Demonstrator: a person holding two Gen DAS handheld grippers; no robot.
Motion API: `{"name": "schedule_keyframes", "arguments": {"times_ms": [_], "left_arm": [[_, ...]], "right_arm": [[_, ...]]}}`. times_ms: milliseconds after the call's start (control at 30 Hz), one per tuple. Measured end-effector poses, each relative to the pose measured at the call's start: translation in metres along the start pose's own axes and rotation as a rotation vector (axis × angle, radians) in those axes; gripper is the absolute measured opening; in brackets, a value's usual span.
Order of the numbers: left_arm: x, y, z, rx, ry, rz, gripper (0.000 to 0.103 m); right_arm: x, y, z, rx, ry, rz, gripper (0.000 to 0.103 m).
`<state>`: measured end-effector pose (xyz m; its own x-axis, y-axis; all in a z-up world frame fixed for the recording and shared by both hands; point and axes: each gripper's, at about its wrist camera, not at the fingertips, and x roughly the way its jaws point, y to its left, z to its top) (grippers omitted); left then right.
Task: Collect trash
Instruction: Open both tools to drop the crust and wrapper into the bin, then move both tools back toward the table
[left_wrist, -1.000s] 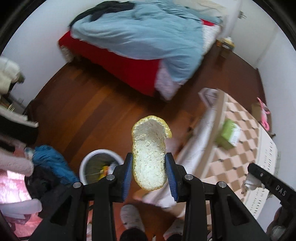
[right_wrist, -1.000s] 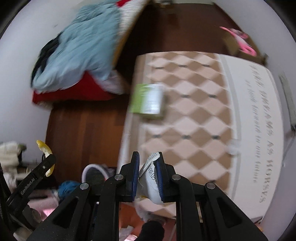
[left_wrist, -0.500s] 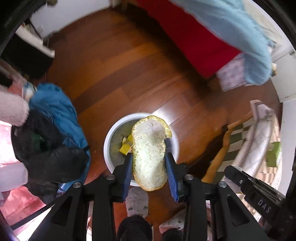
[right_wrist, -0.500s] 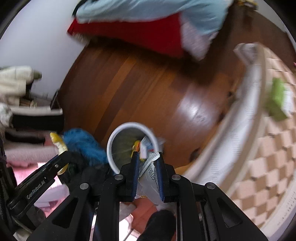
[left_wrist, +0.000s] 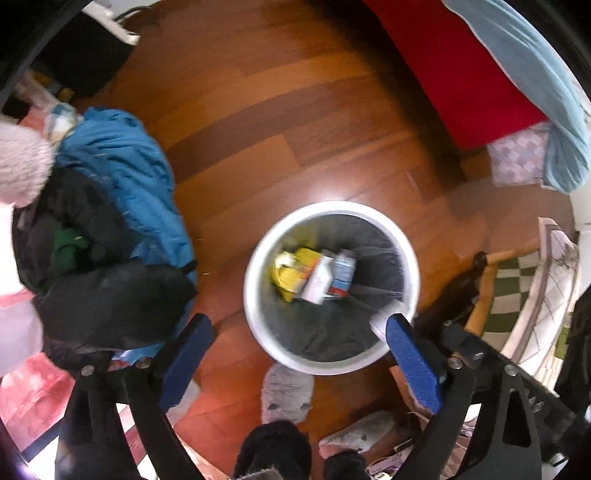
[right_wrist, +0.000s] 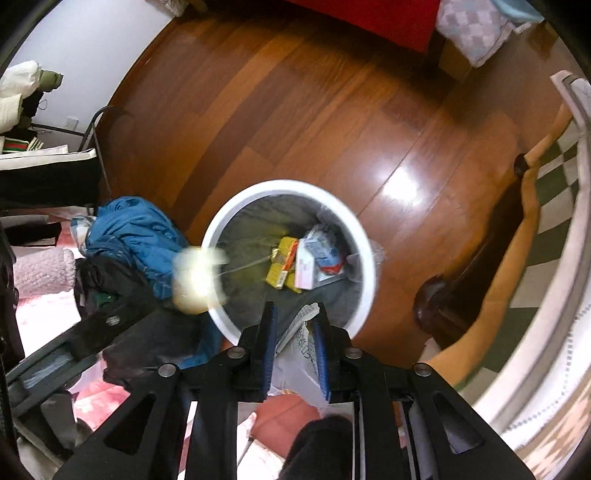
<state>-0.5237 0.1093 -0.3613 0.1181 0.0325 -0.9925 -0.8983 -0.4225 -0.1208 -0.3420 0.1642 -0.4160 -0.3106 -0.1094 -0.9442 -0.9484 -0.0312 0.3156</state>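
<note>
The left gripper (left_wrist: 295, 347) is hanging over the bin (left_wrist: 255, 258) with its jaws spread wide and nothing between them. A blurred pale peel (right_wrist: 197, 280) is showing at the bin's left rim. The right gripper (right_wrist: 293, 325) is pinching a crumpled wrapper (right_wrist: 301, 339) at the near rim.

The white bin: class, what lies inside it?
Inside the white bin: a grey liner, yellow packets and white-blue cartons. Anything beneath them is covered.

Your way down into the bin (left_wrist: 255, 314) open from above, clothes pile (left_wrist: 122, 206) crowding its left, table leg (right_wrist: 476, 273) right.
</note>
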Motion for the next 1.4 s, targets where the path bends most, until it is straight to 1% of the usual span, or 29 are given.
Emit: {"name": "schedule_keyframes", "arguments": {"times_ms": [33,67,100,133,200,267,300,367,567,767,967,1067,1200,1233,1267,1333,1400], "left_arm": [[-0.002,0.001,-0.001,0.003,-0.009,0.016,0.097],[-0.009,0.000,-0.004,0.015,-0.033,0.057,0.097],[-0.013,0.000,-0.006,0.029,-0.053,0.089,0.097],[-0.016,-0.002,-0.007,0.041,-0.068,0.116,0.097],[-0.024,-0.007,-0.013,0.072,-0.095,0.179,0.097],[-0.029,-0.010,-0.017,0.084,-0.102,0.201,0.097],[-0.031,-0.011,-0.019,0.087,-0.106,0.209,0.097],[-0.038,-0.015,-0.023,0.097,-0.113,0.219,0.097],[-0.066,-0.025,-0.035,0.111,-0.152,0.227,0.097],[-0.105,-0.039,-0.050,0.136,-0.193,0.224,0.097],[-0.152,-0.062,-0.066,0.170,-0.245,0.231,0.096],[-0.174,-0.083,-0.077,0.196,-0.262,0.244,0.096],[-0.190,-0.116,-0.092,0.247,-0.280,0.246,0.096],[-0.190,-0.124,-0.095,0.257,-0.282,0.246,0.096],[-0.188,-0.139,-0.100,0.281,-0.284,0.246,0.096],[-0.180,-0.160,-0.109,0.320,-0.278,0.251,0.097],[-0.163,-0.192,-0.124,0.373,-0.263,0.236,0.097]], "right_arm": [[0.001,-0.002,0.002,0.012,-0.002,0.017,0.049],[0.001,-0.005,0.003,0.029,-0.007,0.032,0.066],[0.000,-0.007,0.004,0.035,-0.014,0.033,0.069],[-0.002,-0.006,0.003,0.032,-0.019,0.022,0.069],[-0.007,-0.003,0.002,0.010,-0.020,-0.035,0.075],[-0.011,0.001,0.001,-0.017,-0.020,-0.090,0.096],[-0.015,0.002,0.002,-0.027,-0.017,-0.111,0.100],[-0.021,0.005,-0.001,-0.057,-0.019,-0.155,0.102],[-0.048,0.009,-0.015,-0.103,-0.049,-0.194,0.102],[-0.085,0.006,-0.033,-0.100,-0.087,-0.174,0.102],[-0.135,0.002,-0.055,-0.076,-0.130,-0.115,0.102],[-0.168,-0.005,-0.067,-0.051,-0.163,-0.070,0.102],[-0.207,-0.022,-0.080,0.009,-0.208,-0.012,0.102],[-0.218,-0.030,-0.085,0.031,-0.220,0.003,0.102],[-0.232,-0.042,-0.090,0.063,-0.238,0.024,0.102],[-0.250,-0.059,-0.099,0.103,-0.262,0.038,0.102],[-0.270,-0.091,-0.113,0.169,-0.297,0.039,0.102]]}}
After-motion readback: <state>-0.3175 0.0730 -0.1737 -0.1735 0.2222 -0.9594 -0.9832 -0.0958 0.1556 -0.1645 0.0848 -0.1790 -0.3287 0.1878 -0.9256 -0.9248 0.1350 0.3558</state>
